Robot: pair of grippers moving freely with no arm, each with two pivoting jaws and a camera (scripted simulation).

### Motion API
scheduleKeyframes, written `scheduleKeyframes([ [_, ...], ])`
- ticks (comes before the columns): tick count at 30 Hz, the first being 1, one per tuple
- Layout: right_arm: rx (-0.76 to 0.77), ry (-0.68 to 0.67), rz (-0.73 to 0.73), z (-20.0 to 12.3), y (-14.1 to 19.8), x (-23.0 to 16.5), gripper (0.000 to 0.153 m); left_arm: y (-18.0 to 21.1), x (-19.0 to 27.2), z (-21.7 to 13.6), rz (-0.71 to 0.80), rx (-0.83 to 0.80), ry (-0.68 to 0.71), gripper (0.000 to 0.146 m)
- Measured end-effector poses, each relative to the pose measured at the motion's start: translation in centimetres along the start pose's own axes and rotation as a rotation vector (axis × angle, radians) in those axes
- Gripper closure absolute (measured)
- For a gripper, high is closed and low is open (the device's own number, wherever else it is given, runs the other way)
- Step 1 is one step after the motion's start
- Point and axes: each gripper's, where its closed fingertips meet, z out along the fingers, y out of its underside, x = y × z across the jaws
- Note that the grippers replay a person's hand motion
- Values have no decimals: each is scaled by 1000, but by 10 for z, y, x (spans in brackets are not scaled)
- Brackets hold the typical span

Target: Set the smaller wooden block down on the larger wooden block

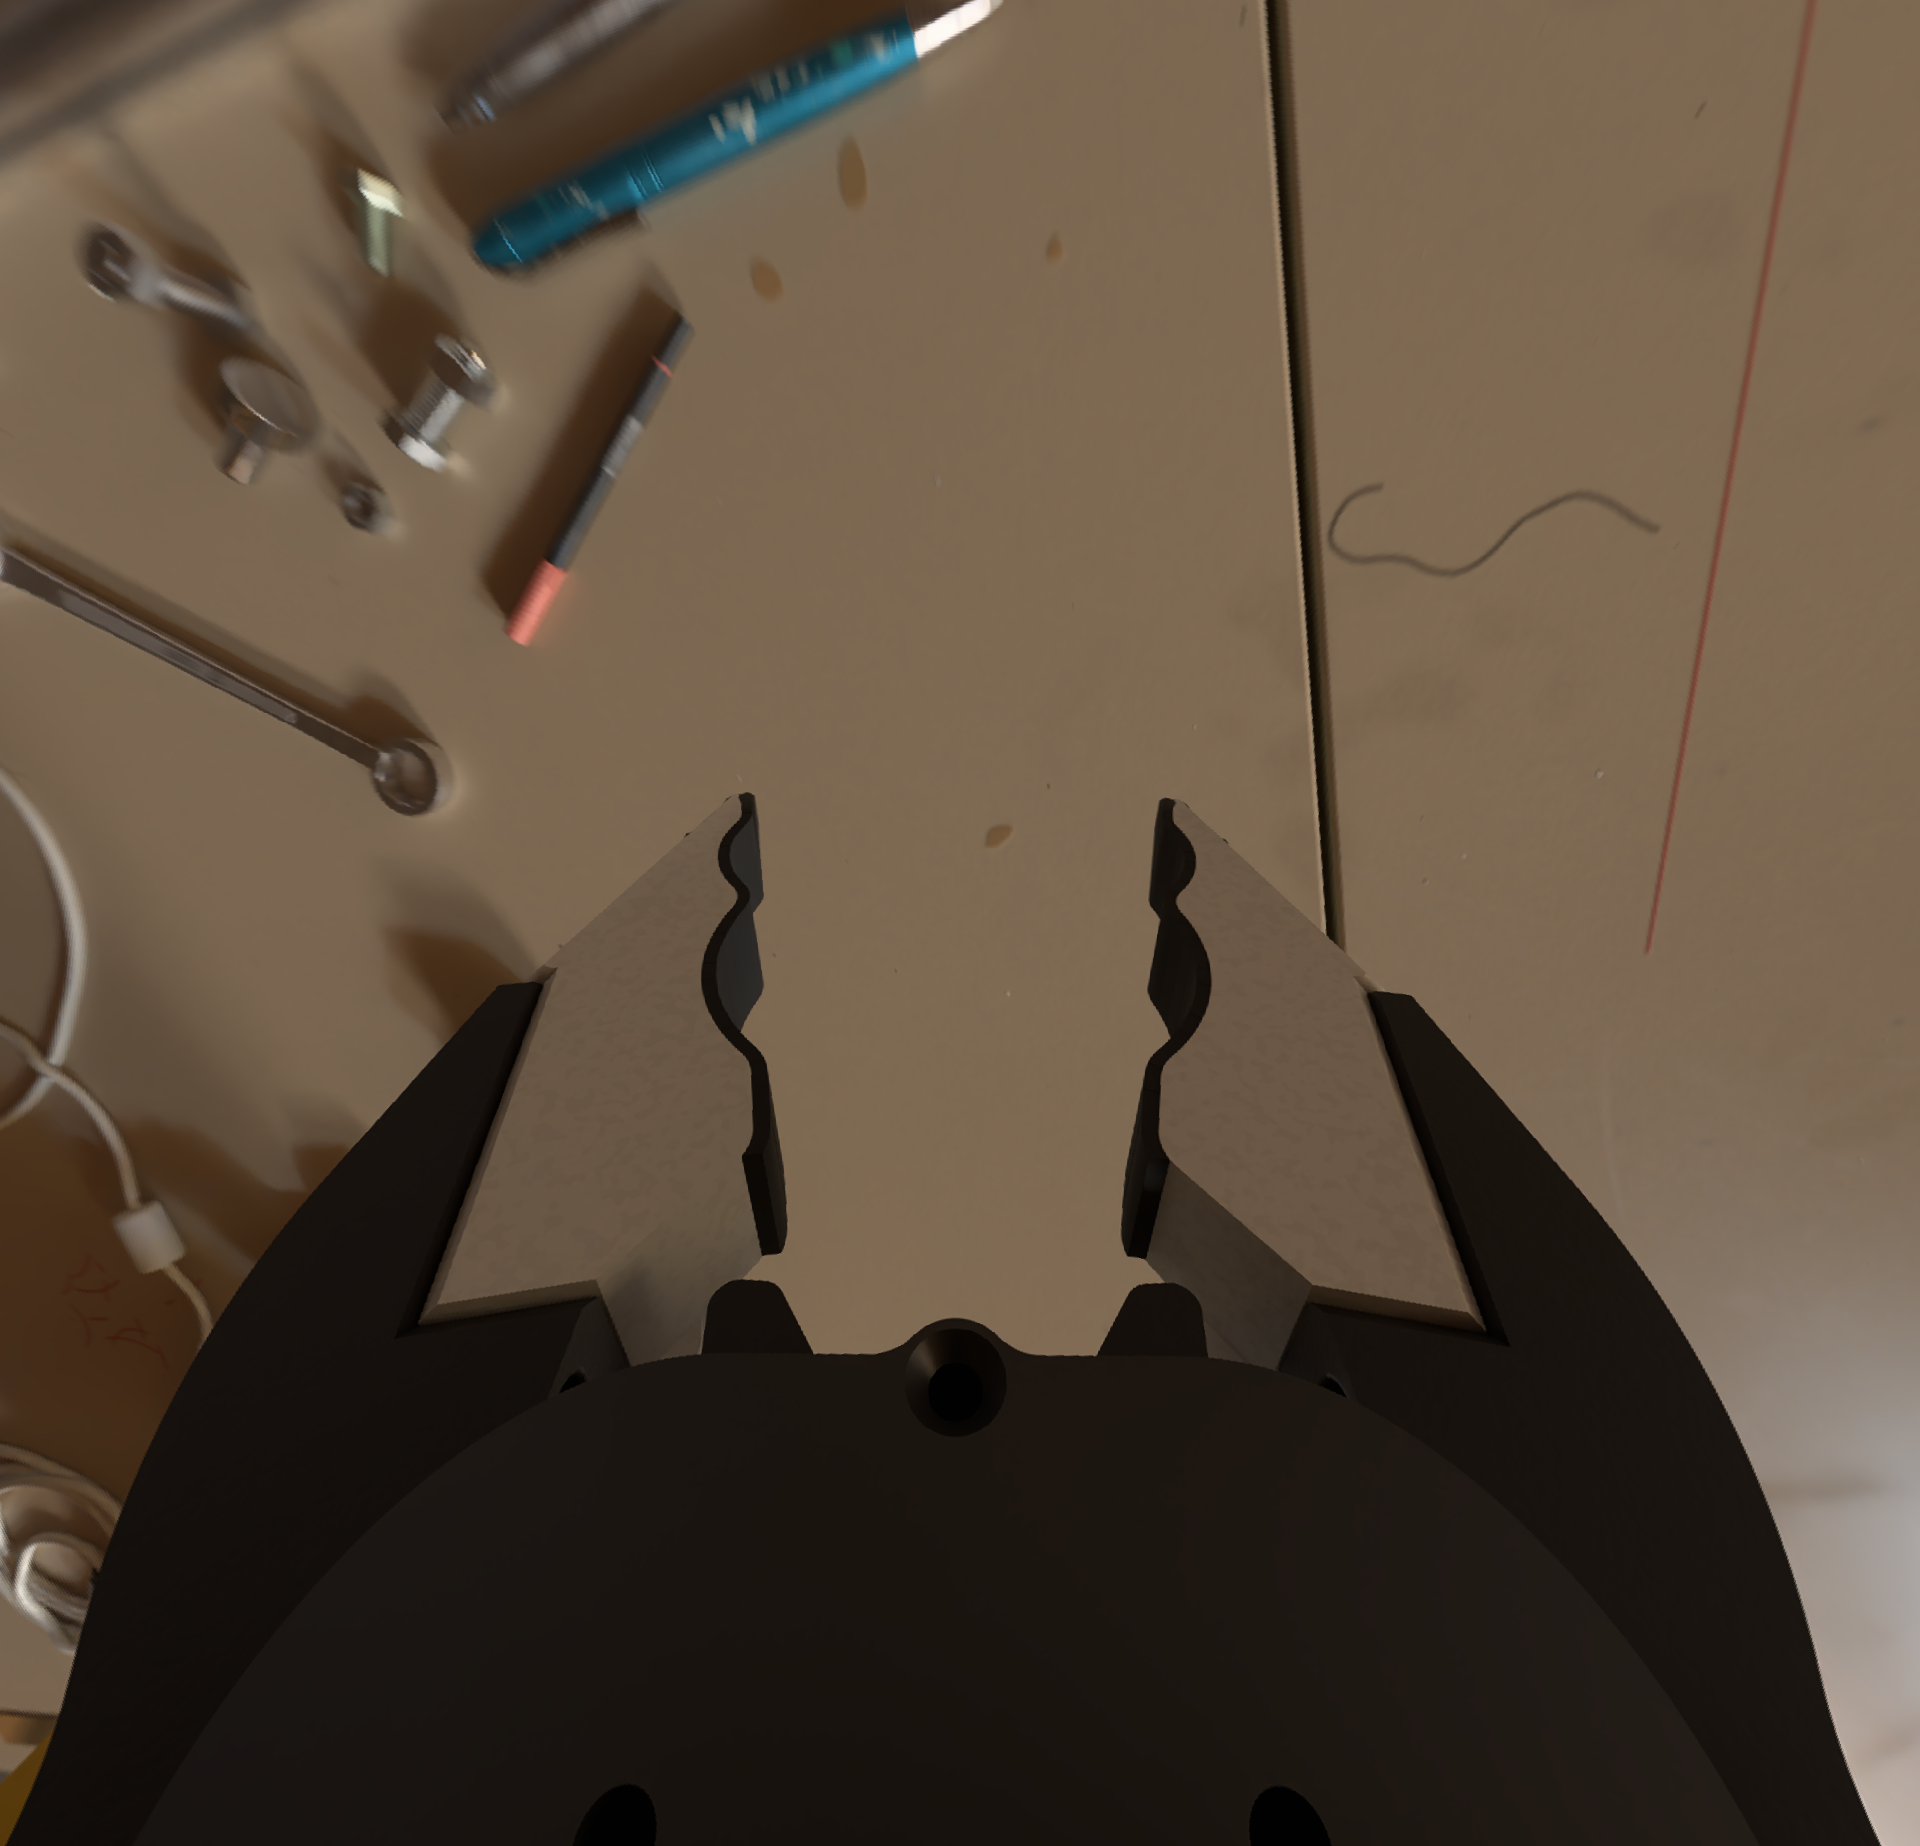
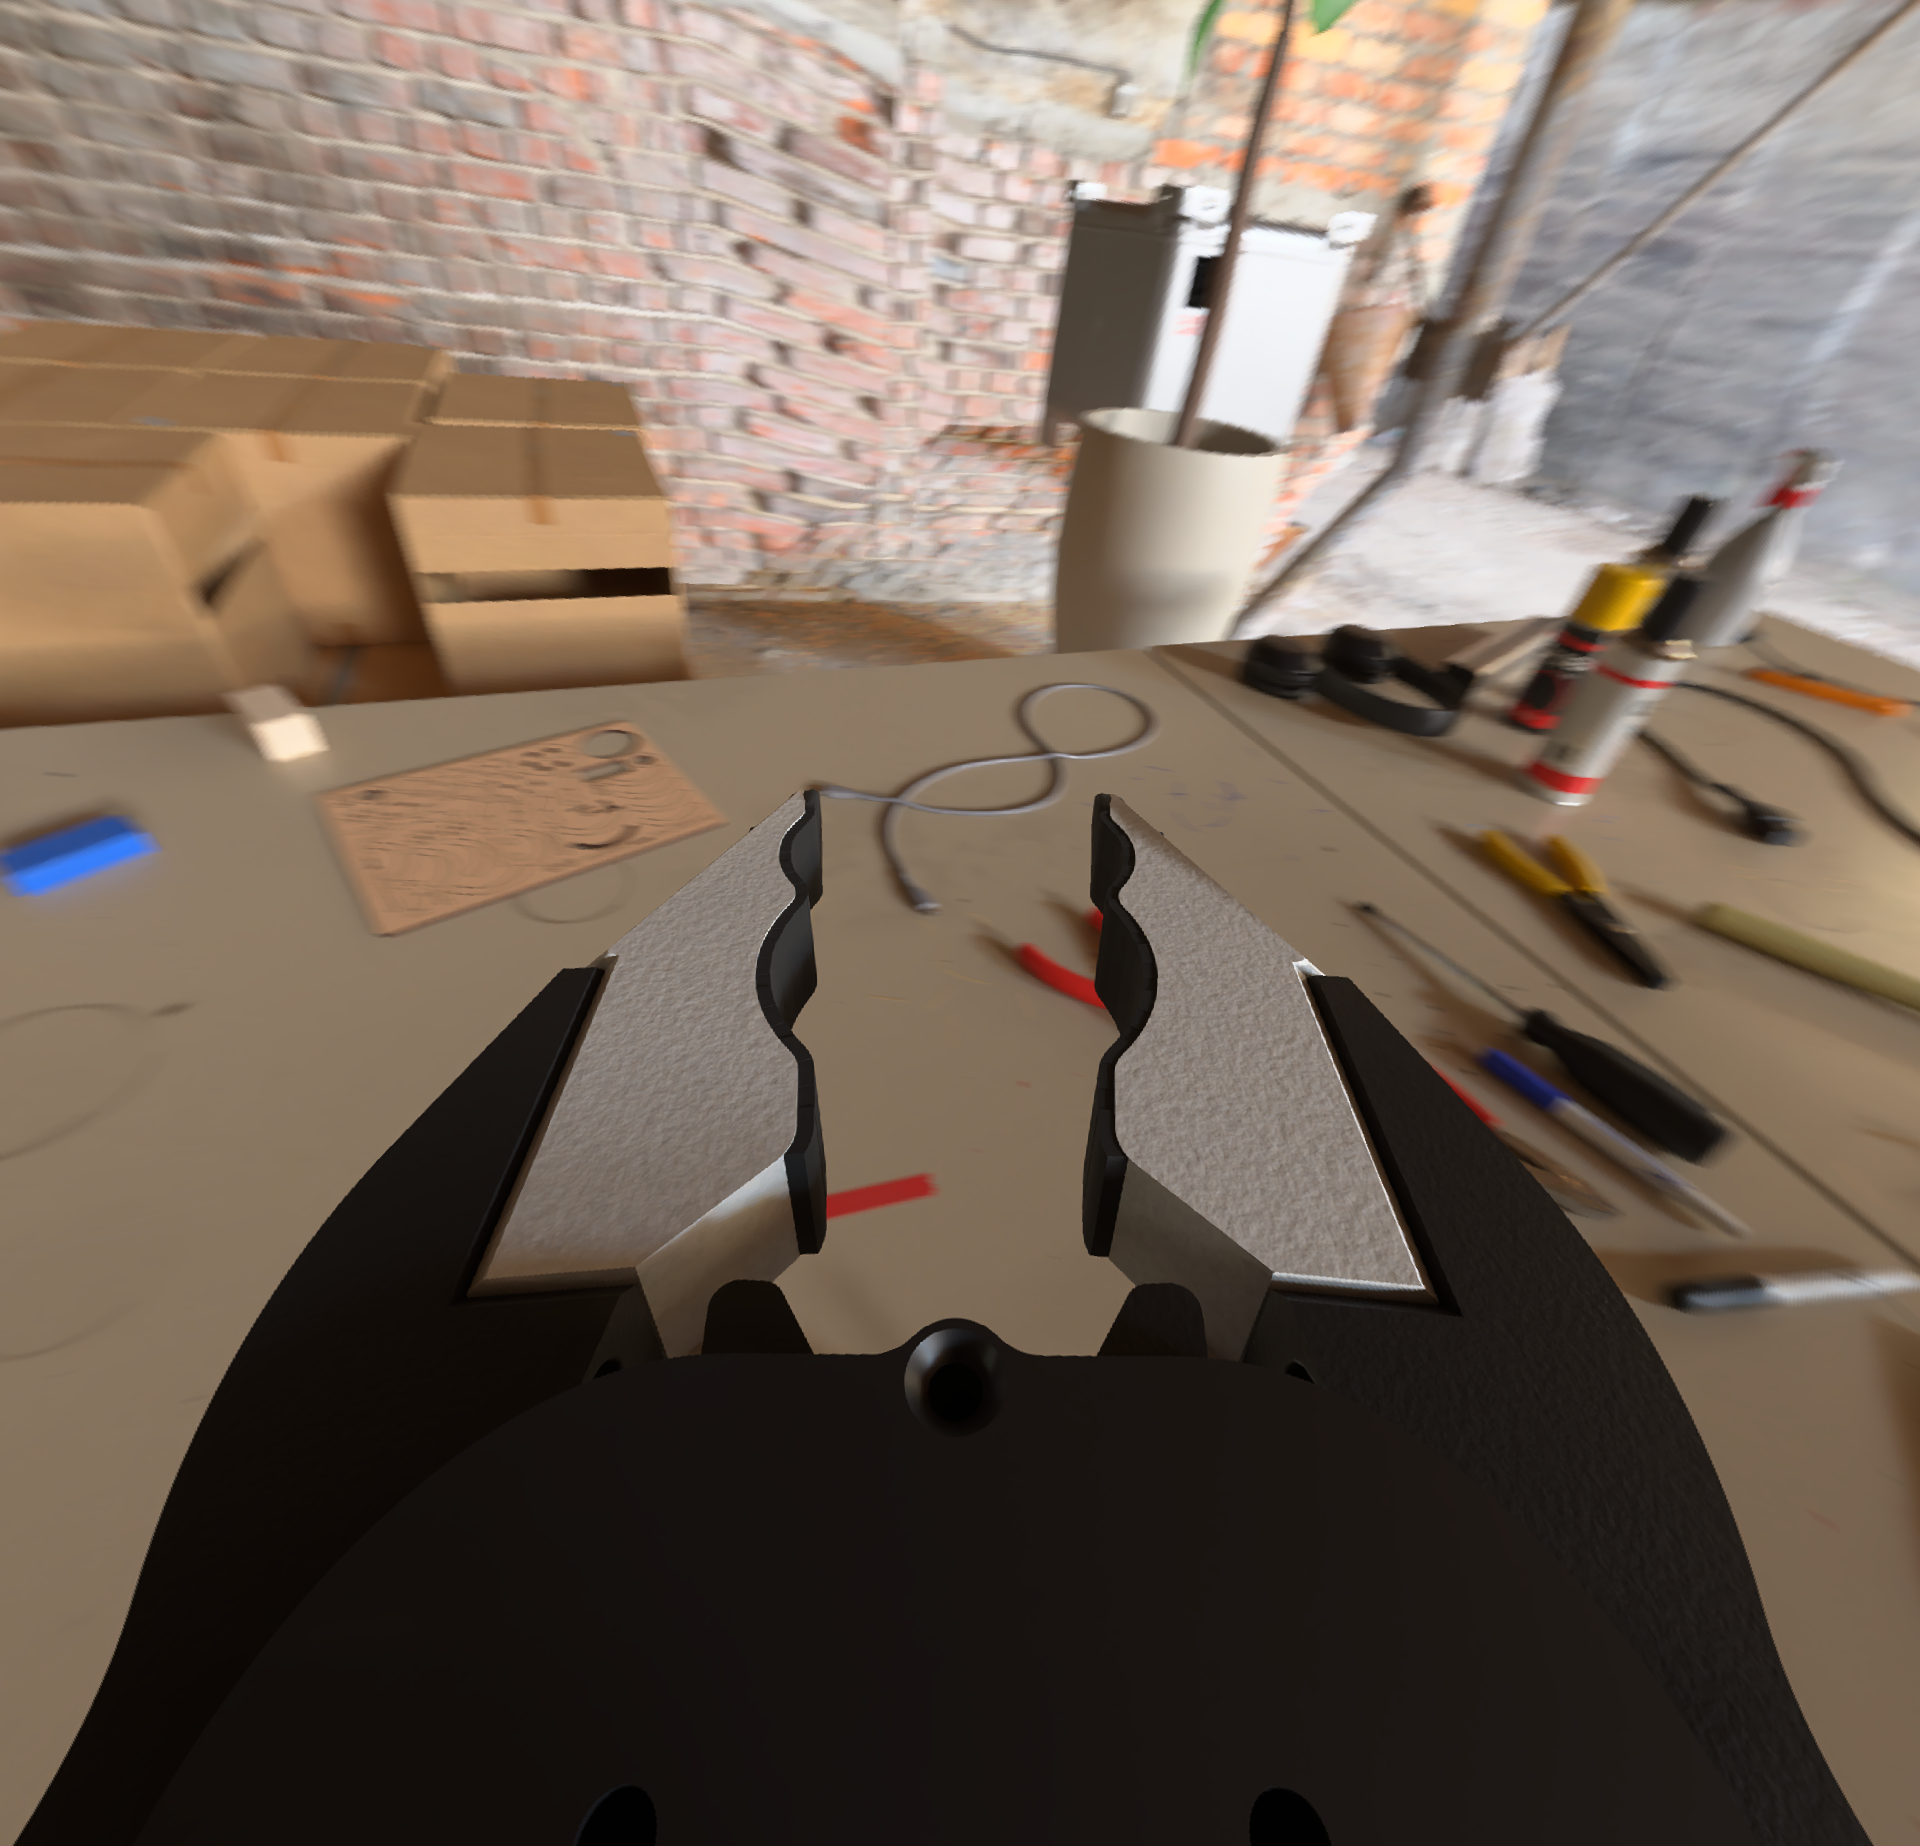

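Jaws of left gripper (image 1: pixel 954 804) spread over bare table (image 1: pixel 935 549), right gripper (image 2: pixel 954 799) likewise parted, holding nothing

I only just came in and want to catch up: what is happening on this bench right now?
Nothing is being handled yet. The left gripper is open and empty, pointing down at bare table beside a blue pen and a wrench. The right gripper is also open and empty, above the table near a grey cable. No wooden block shows in either view.
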Motion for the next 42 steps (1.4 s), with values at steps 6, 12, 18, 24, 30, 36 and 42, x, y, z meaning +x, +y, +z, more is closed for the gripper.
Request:
scheduleKeyframes([
  [6, -11, -178, 15, 14, 1, -63, 99, 23, 0, 21, 5, -150, 61, 86],
  [12, -134, -235, -74, 27, 26, -84, 99, 35, 8, 43, 58, -283, 77, 93],
  [18, -144, -338, -18, 36, 34, -100, 99, 15, 6, 55, 144, -208, 74, 121],
  [24, -185, -369, -18, 41, 44, -111, 99, -19, 40, 61, 273, -44, 211, 133],
  [30, -242, -368, -67, 44, 56, -118, 99, -43, 65, 64, 378, 80, 256, 136],
  [36, -279, -372, -87, 47, 63, -123, 99, -52, 55, 53, 332, 109, 146, 122],
  [42, -290, -361, -126, 45, 62, -125, 99, -54, 101, -39, 164, 314, 407, 88],
])
